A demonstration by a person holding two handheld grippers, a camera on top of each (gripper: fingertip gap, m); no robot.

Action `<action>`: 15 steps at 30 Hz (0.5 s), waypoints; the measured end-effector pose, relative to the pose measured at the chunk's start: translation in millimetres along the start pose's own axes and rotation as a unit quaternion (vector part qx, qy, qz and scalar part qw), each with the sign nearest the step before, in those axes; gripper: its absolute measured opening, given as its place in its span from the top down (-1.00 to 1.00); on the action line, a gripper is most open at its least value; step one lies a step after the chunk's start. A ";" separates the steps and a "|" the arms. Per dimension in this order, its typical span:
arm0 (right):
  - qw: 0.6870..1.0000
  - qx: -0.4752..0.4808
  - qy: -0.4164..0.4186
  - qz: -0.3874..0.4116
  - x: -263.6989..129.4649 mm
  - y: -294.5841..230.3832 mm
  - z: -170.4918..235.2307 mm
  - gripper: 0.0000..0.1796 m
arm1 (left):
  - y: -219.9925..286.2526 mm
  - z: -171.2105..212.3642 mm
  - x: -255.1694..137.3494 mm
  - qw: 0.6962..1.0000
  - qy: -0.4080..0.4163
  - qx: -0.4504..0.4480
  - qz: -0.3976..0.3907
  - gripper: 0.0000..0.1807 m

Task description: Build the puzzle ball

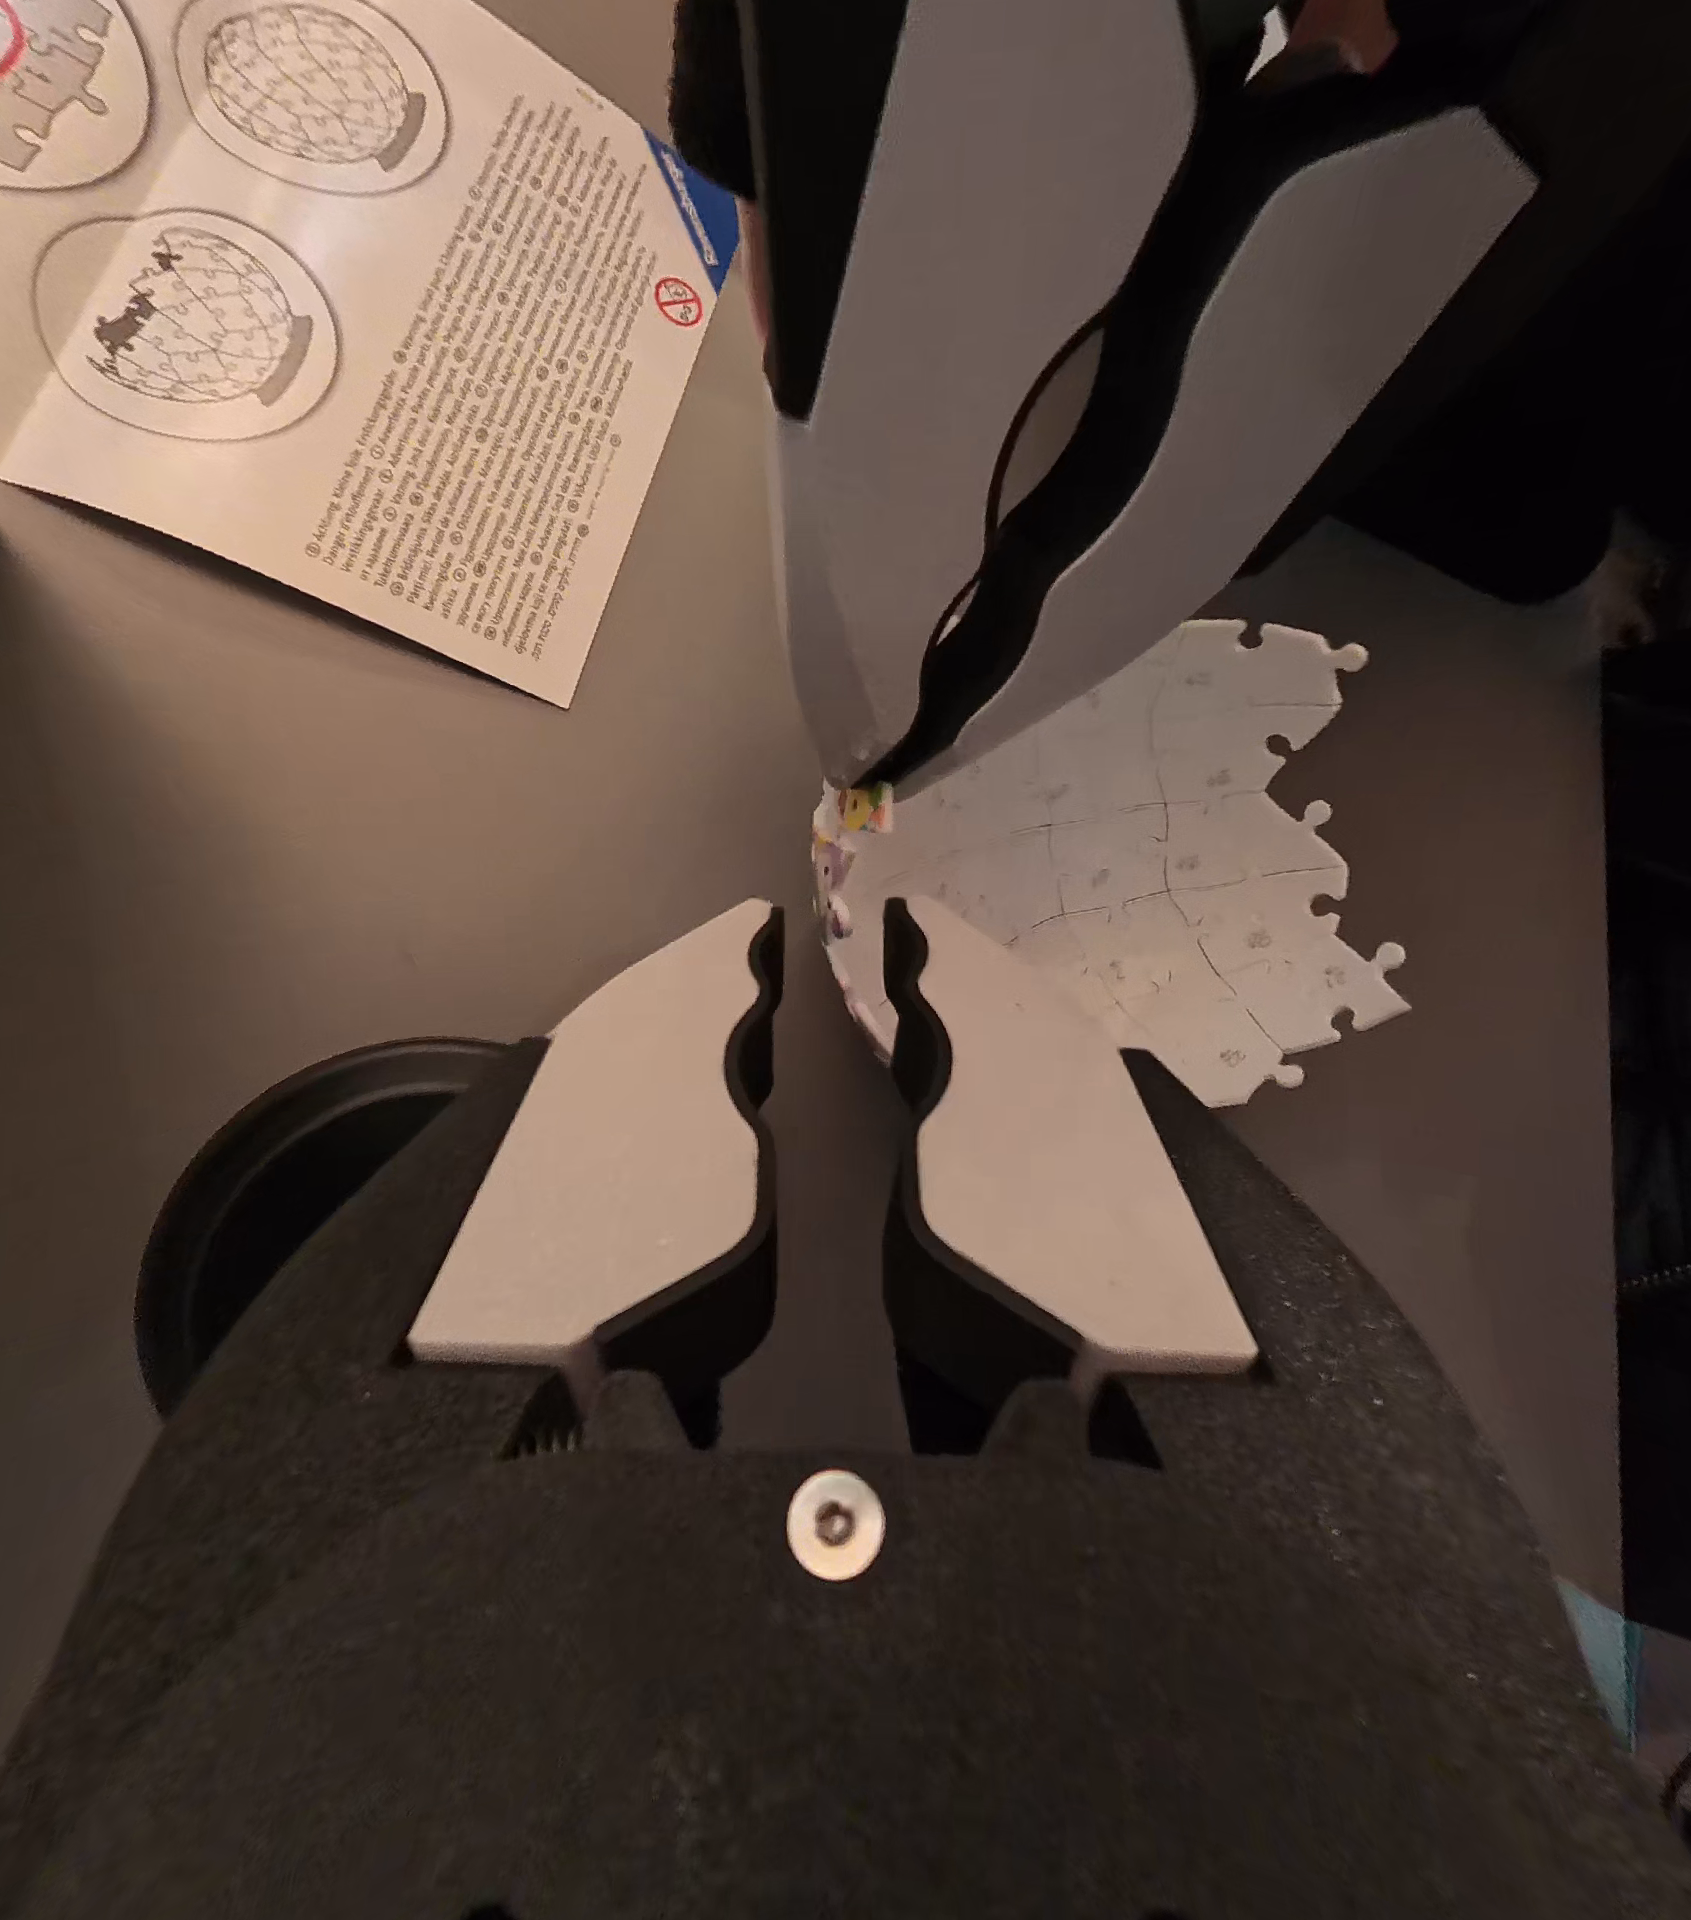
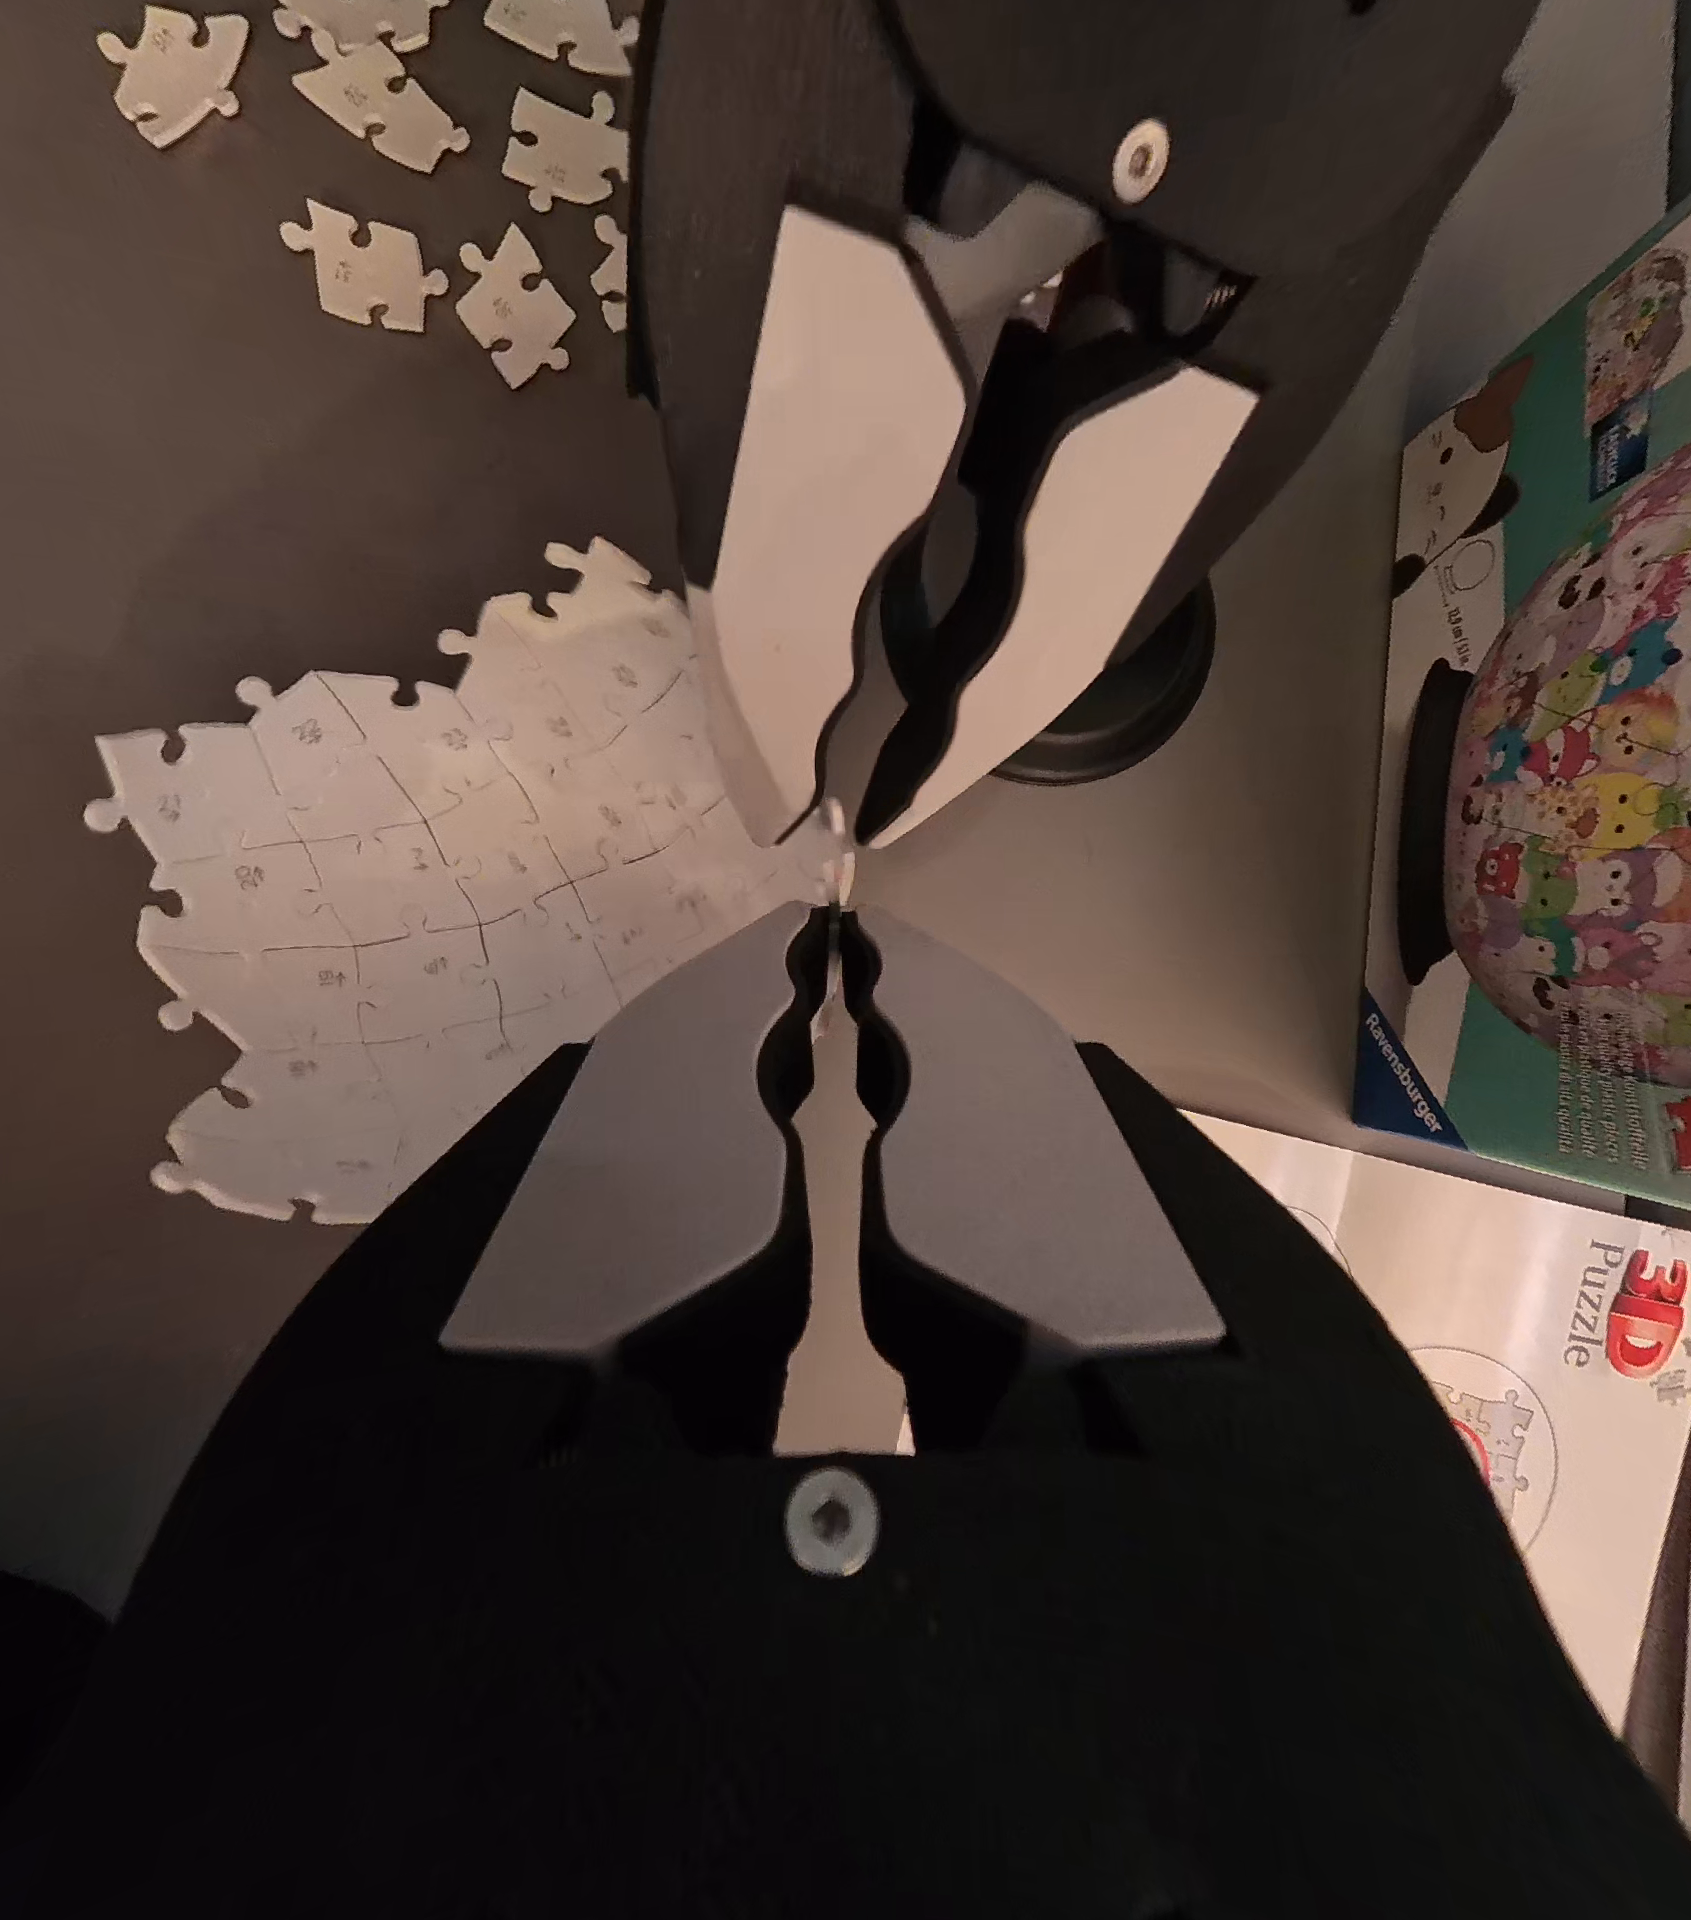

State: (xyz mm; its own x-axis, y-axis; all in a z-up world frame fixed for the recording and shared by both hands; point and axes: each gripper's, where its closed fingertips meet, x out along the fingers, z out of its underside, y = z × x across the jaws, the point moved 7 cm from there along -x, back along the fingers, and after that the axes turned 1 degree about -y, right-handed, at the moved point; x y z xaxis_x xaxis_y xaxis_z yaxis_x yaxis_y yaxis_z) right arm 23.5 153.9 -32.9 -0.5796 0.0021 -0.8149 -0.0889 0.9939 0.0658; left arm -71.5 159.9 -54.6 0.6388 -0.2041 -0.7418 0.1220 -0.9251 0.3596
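A dim grey table (image 1: 197, 883) carries a leaflet (image 1: 321, 343) at ten o'clock and loose pieces (image 2: 373, 260). The curved puzzle shell (image 2: 384, 935) stands on edge at centre. The right gripper (image 2: 833, 940) has its jaws clenched on the shell's rim; the left gripper (image 1: 830, 914) has its jaws released, straddling that rim. If the left one nudges sideways, the thin seams could pop apart.

Right gripper (image 2: 833, 920) pinched, left gripper (image 1: 830, 914) parted

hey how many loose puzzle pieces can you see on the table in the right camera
7 show, all top left. The left gripper may hide more.
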 end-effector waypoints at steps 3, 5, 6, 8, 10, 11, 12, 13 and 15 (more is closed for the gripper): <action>1.000 0.003 -0.005 0.001 0.1 0.3 0.8 0.96 | -0.1 -0.9 4.4 1.000 -0.006 0.005 -0.006 0.86; 1.000 0.005 -0.007 0.003 -0.1 0.8 1.5 0.96 | 0.1 -2.1 5.3 1.000 -0.007 0.004 -0.003 0.87; 1.000 0.007 -0.008 0.001 -0.1 0.7 2.0 0.96 | 0.2 -2.6 5.4 1.000 -0.007 0.004 -0.002 0.86; 1.000 0.008 -0.010 0.001 0.0 0.9 3.0 0.96 | -0.1 -3.3 5.3 1.000 -0.009 0.005 -0.001 0.86; 1.000 0.009 -0.016 0.002 0.7 1.1 4.7 0.96 | 0.0 -4.1 5.4 1.000 -0.009 0.004 -0.001 0.85; 1.000 0.009 -0.018 0.002 0.9 1.2 5.5 0.96 | 0.0 -4.3 5.8 1.000 -0.010 0.004 -0.001 0.85; 1.000 0.010 -0.021 0.002 1.2 1.1 6.4 0.96 | -0.1 -4.3 6.3 1.000 -0.012 0.004 0.000 0.85; 1.000 0.012 -0.025 0.003 1.5 1.4 7.4 0.96 | -0.1 -4.2 6.8 1.000 -0.014 0.003 0.000 0.85; 0.999 0.014 -0.029 0.005 2.0 1.9 9.3 0.96 | -0.6 -4.4 8.0 1.000 -0.014 0.005 -0.002 0.86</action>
State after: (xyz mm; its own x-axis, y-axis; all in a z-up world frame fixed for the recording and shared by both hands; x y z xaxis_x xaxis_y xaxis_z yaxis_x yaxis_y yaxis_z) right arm 29.6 156.8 -39.8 -0.5327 0.0181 -0.8461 -0.0595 0.9965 0.0587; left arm -63.1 160.3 -58.3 0.6173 -0.2085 -0.7586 0.1175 -0.9290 0.3509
